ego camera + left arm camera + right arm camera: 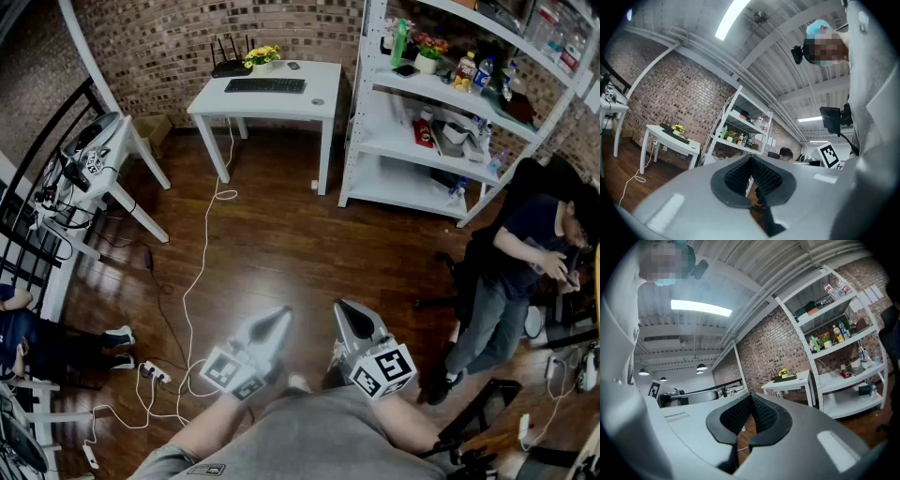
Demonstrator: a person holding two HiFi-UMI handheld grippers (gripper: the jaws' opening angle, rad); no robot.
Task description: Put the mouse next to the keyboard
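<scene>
You held both tools low over the wooden floor (281,234), well short of the white worktop (323,80) against the brick wall (169,37). The left tool (279,317) had its jaws pressed together with nothing between them, and the right tool (345,309) was closed and empty too. The mouse (318,101) lay on the worktop near its right front corner, right of the black keyboard (265,85) and apart from it. A router (230,67) and 1 pot of yellow flowers (262,56) stood behind the keyboard. A white cable (202,272) trailed across the floor, and a person (525,234) sat near the shelf unit (394,141).
</scene>
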